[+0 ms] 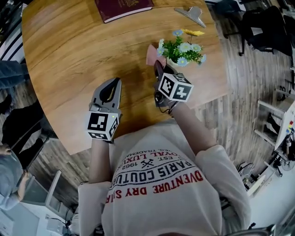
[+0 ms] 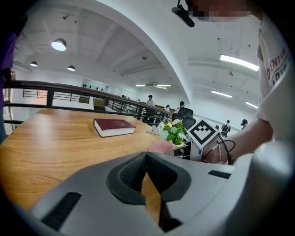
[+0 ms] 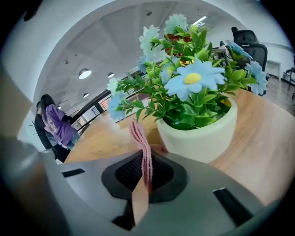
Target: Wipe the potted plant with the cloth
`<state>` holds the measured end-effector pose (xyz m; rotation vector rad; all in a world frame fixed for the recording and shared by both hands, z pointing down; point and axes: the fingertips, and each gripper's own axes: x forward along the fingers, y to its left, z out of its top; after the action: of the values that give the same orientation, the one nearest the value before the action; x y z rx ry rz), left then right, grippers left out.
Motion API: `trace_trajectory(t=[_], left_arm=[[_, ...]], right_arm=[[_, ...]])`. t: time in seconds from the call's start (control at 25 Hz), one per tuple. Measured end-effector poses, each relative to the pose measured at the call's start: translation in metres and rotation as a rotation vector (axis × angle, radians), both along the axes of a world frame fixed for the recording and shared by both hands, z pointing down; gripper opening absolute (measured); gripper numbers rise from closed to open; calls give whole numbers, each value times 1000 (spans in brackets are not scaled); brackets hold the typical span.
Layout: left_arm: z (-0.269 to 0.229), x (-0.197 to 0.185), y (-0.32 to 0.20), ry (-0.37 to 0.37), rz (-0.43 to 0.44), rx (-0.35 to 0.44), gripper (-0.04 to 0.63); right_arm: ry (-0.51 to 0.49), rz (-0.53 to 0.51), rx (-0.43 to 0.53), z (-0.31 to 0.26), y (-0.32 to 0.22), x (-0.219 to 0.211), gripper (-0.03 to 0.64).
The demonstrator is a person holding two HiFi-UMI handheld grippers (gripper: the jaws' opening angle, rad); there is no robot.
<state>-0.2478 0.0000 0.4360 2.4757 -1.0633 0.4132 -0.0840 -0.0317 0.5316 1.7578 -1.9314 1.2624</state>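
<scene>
1. Head view: the potted plant (image 1: 183, 50) stands upright near the right edge of the table (image 1: 60, 69). The right gripper (image 1: 158, 66) holds the pink cloth (image 1: 152, 55) just beside the plant's left side. The left gripper (image 1: 114, 84) is well apart, over bare wood. A book (image 1: 122, 8) and a clip (image 1: 192, 14) lie at the far edge.
2. Left gripper view: jaws pressed together with nothing between them.
3. Right gripper view: jaws clamped on the cloth's (image 3: 140, 138) folded edge. It is soft and limp, and the free end flops upward.
4. Same view: the cream pot (image 3: 203, 133) holds green leaves and blue-white daisies. Soil is hidden.
5. Judgement: the pot looks light and tippy, and the leaves look thin and bendy. Wipe gently, and steady it by the pot wall, not the stems.
</scene>
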Motion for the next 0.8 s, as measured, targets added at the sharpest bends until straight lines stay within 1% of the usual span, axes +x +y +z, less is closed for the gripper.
trace_trajectory(t=[0.08, 0.16, 0.32, 0.48, 0.6, 0.8], left_arm=[[2, 3, 1, 2, 4, -7, 15], [5, 6, 1, -1, 13, -14, 15], [8, 15, 0, -6, 18, -24, 15], [10, 32, 3, -1, 16, -35, 15], [15, 48, 5, -9, 25, -42, 15], [24, 72, 11, -18, 33, -65, 15]], right_arm=[[36, -12, -10, 3, 5, 4, 35], [47, -4, -24, 5, 10, 11, 35], [30, 27, -46, 7, 19, 22, 35], [19, 20, -62, 9, 30, 33, 37], [18, -10, -68, 13, 37, 41, 37], [59, -89, -87, 19, 48, 61, 37]])
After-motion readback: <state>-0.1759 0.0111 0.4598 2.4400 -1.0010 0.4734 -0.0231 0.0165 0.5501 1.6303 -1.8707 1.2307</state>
